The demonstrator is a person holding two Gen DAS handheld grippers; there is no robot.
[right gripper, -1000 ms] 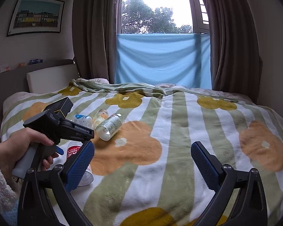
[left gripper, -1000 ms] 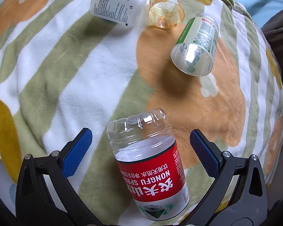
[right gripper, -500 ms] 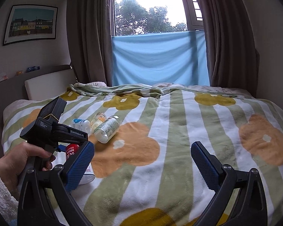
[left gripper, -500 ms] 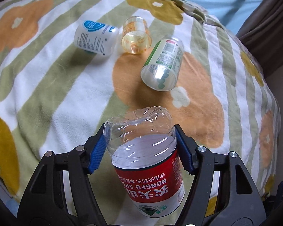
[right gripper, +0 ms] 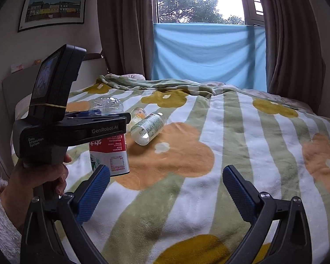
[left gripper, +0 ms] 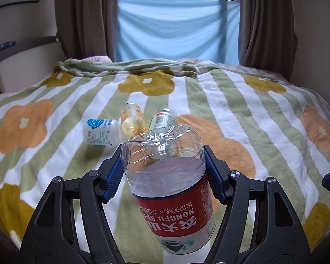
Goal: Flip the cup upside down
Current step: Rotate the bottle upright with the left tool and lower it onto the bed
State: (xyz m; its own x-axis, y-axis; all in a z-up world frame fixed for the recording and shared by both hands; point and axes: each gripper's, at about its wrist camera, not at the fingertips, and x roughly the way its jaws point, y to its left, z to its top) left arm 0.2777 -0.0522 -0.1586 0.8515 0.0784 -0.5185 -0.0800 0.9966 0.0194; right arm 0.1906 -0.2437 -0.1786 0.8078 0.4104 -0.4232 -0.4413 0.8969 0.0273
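A clear plastic cup with a red Nongfu Spring label [left gripper: 171, 189] is clamped between the blue pads of my left gripper [left gripper: 165, 173]. It is lifted off the striped blanket [left gripper: 242, 114], closed clear end up and away, open rim down. In the right wrist view the same cup [right gripper: 110, 151] hangs upright under the hand-held left gripper [right gripper: 103, 115], just above the blanket [right gripper: 231, 136]. My right gripper [right gripper: 166, 187] stands open over the bed with nothing between its fingers.
Three other cut-bottle cups lie on their sides mid-bed: a white and blue one [left gripper: 100, 131], an amber one [left gripper: 133, 121] and a green-labelled one [left gripper: 164, 118], which also shows as the green-labelled cup [right gripper: 148, 127]. A person's hand [right gripper: 33, 180] holds the left gripper. Headboard left, curtains and window behind.
My left gripper shut on the red-labelled cup, lifted it off the blanket and tilted up toward level. The right gripper stayed open and hardly moved.
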